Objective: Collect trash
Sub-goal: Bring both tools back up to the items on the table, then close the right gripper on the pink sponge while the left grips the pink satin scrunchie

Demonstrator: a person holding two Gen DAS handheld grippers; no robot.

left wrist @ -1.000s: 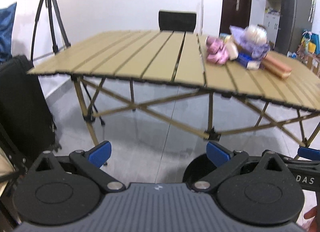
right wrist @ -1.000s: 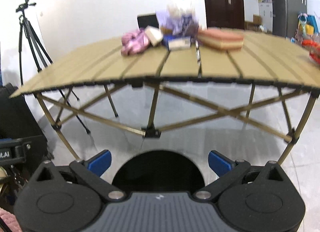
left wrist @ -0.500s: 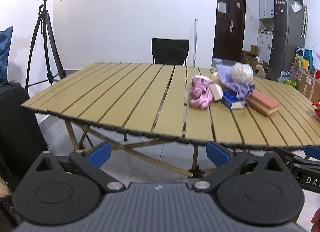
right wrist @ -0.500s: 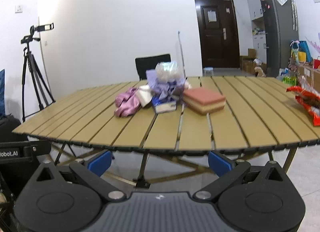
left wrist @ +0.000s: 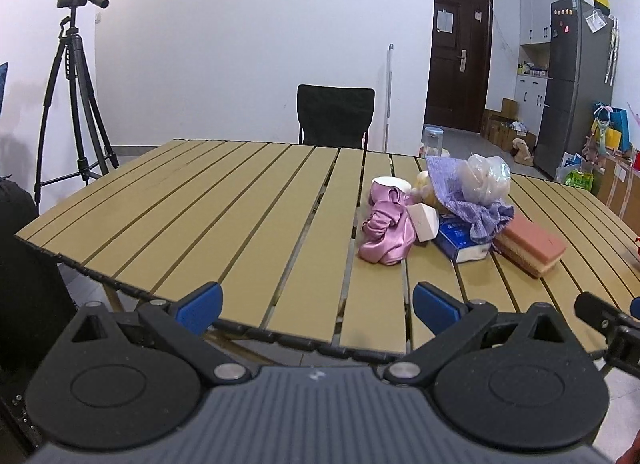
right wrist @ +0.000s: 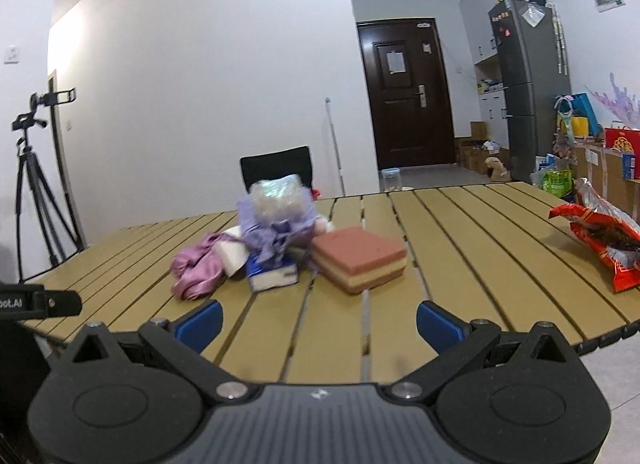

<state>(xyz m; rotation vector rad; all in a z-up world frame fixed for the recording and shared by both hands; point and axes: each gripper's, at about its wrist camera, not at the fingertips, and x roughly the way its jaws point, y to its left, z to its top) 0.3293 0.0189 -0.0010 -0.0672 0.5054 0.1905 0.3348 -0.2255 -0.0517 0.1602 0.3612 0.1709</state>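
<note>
A heap of items lies on the slatted wooden table [left wrist: 224, 216]: a pink cloth [left wrist: 386, 232], a white block [left wrist: 425, 220], a blue tissue pack [left wrist: 460, 240], a purple cloth [left wrist: 472, 192] with a clear plastic bag [left wrist: 486, 180] on top, and a pink-and-cream sponge [left wrist: 530, 244]. The same heap shows in the right wrist view, with the sponge [right wrist: 360, 258] nearest and a red snack bag [right wrist: 604, 240] at the right. My left gripper [left wrist: 316, 304] is open and empty at the table's near edge. My right gripper [right wrist: 318, 322] is open and empty, just short of the heap.
A black chair [left wrist: 335, 116] stands behind the table. A camera tripod [left wrist: 76, 104] stands at the left wall. A dark bag [left wrist: 24, 284] sits at the left by the table. A fridge [left wrist: 578, 84], boxes and bags fill the right side.
Both grippers have risen from below table height to just above the tabletop and moved closer to the heap. Both stay open.
</note>
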